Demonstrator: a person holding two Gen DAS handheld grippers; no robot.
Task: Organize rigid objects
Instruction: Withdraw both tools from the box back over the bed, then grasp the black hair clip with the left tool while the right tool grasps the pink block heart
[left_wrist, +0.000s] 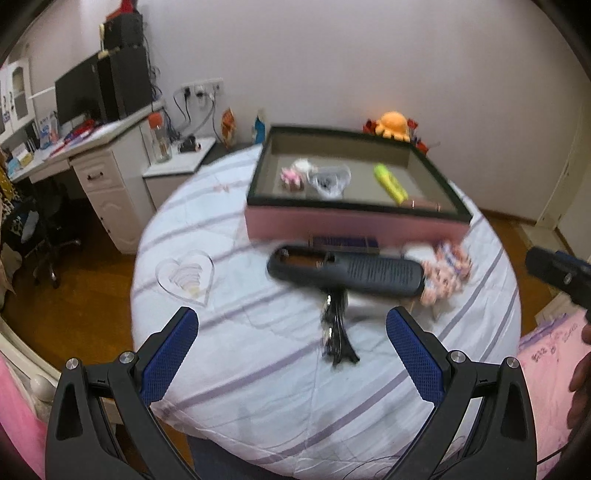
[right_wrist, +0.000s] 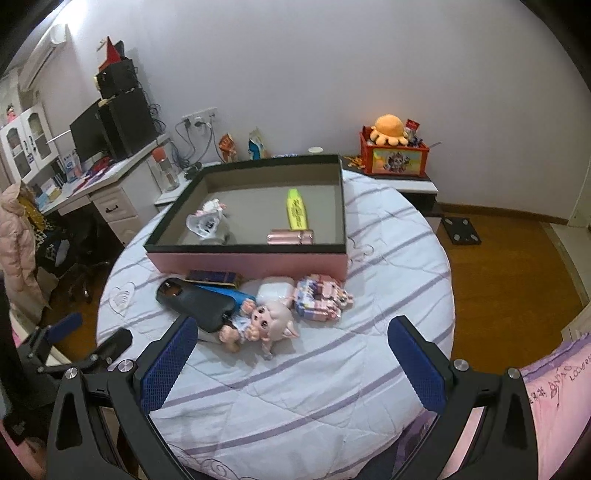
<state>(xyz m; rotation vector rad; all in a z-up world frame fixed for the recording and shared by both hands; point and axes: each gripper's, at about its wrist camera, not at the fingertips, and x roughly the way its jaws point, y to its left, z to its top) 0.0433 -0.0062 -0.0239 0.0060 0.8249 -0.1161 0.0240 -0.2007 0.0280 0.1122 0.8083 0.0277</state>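
A pink box (left_wrist: 354, 221) (right_wrist: 247, 260) with a dark rim stands on the round quilted table. Inside lie a yellow highlighter (right_wrist: 296, 209) (left_wrist: 389, 182), pink tubes (right_wrist: 290, 236), a small pink toy (right_wrist: 212, 207) and a clear plastic piece (right_wrist: 201, 223). In front of the box lie a dark remote-like case (left_wrist: 345, 271) (right_wrist: 197, 301), a pink doll (right_wrist: 260, 323), a pastel block toy (right_wrist: 321, 297) (left_wrist: 445, 271), a purple packet (right_wrist: 212, 277) and a black hair clip (left_wrist: 334, 332). My left gripper (left_wrist: 291, 343) is open above the clip. My right gripper (right_wrist: 291, 345) is open near the doll.
A clear heart-shaped dish (left_wrist: 186, 277) lies at the table's left. A white desk (right_wrist: 110, 195) with a monitor stands at the left. An orange plush (right_wrist: 389, 129) sits on a red box at the back right. Wooden floor surrounds the table.
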